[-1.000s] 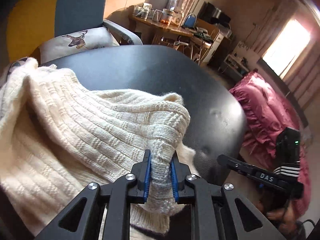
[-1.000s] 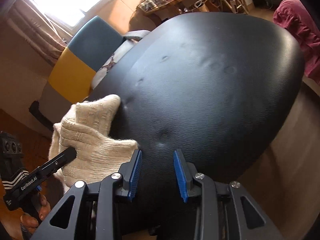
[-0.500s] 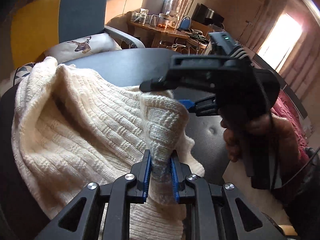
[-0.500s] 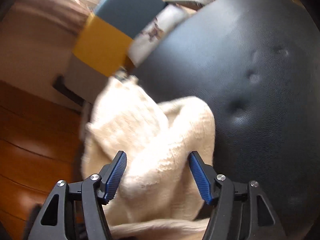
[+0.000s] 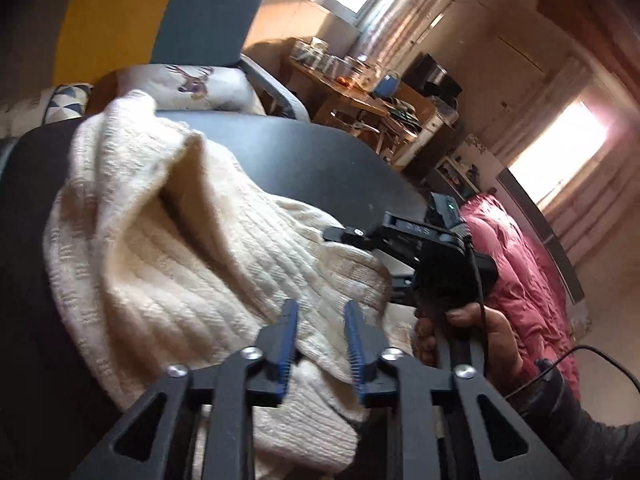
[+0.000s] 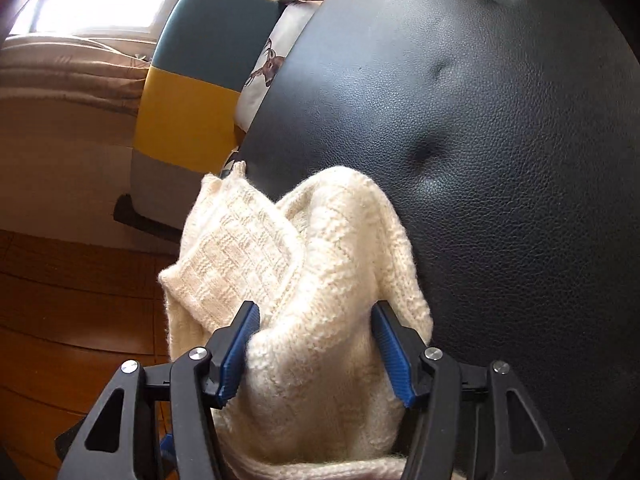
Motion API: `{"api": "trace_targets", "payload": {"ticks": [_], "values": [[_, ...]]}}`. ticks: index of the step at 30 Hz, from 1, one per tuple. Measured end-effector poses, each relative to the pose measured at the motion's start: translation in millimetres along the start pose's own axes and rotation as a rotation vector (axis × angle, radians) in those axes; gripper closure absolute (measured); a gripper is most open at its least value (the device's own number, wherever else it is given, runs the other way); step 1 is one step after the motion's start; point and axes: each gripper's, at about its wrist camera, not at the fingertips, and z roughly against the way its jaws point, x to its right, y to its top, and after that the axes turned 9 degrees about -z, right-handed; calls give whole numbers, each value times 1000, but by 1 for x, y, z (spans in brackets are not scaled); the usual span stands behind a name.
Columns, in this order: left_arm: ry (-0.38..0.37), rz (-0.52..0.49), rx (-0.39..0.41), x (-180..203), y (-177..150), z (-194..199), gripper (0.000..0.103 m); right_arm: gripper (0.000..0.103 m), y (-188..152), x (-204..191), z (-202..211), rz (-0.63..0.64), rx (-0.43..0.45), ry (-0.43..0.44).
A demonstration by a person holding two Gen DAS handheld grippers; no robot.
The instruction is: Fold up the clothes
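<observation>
Lying bunched at the near edge of the black leather ottoman (image 6: 500, 168), the cream knit sweater (image 5: 168, 280) is not yet folded. Knit is straddled by the spread left gripper (image 5: 318, 344) and the wide-spread right gripper (image 6: 316, 344); neither is clamped.

Warm daylight fills both views. In the left wrist view a window (image 5: 560, 160) at the right burns out to white, and a second one at the top edge glares too; the cream sweater (image 5: 168, 280) smears with motion blur while the room's far side stays soft. In the right wrist view a blown-out window (image 6: 100, 0) whitens the upper left corner, and the black desk (image 6: 500, 160) carries a pale sheen. Fisheye bending curves every edge, and the corners fall to black.
</observation>
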Motion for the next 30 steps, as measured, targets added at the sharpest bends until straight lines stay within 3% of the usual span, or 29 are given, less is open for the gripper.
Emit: {"api": "trace_targets", "payload": {"ticks": [1,7,8,9,14,20,24,28,30], "values": [[-5,-23,-16,9,0,-8,41,44,0,-2,-1,11,-2,-5],[52,-111,-110,36,2,-62,41,44,1,-3,-1,45,-20,-6],[63,-101,-116,34,1,-68,61,44,1,-2,-1,49,-21,-1],[57,-77,-127,30,0,-73,88,44,1,-1,-1,56,-21,4],[7,30,-73,10,-5,-57,93,44,-1,-4,-2,118,-15,-1],[-49,149,109,-20,3,25,94,44,-7,-20,-9,223,0,-95],[-26,228,323,-62,7,123,100,44,-18,-39,-21,364,5,-213],[191,319,498,-118,-7,221,100,44,-28,-53,-35,465,16,-322],[295,375,516,-146,-23,249,100,44,-32,-59,-41,505,22,-372]]}}
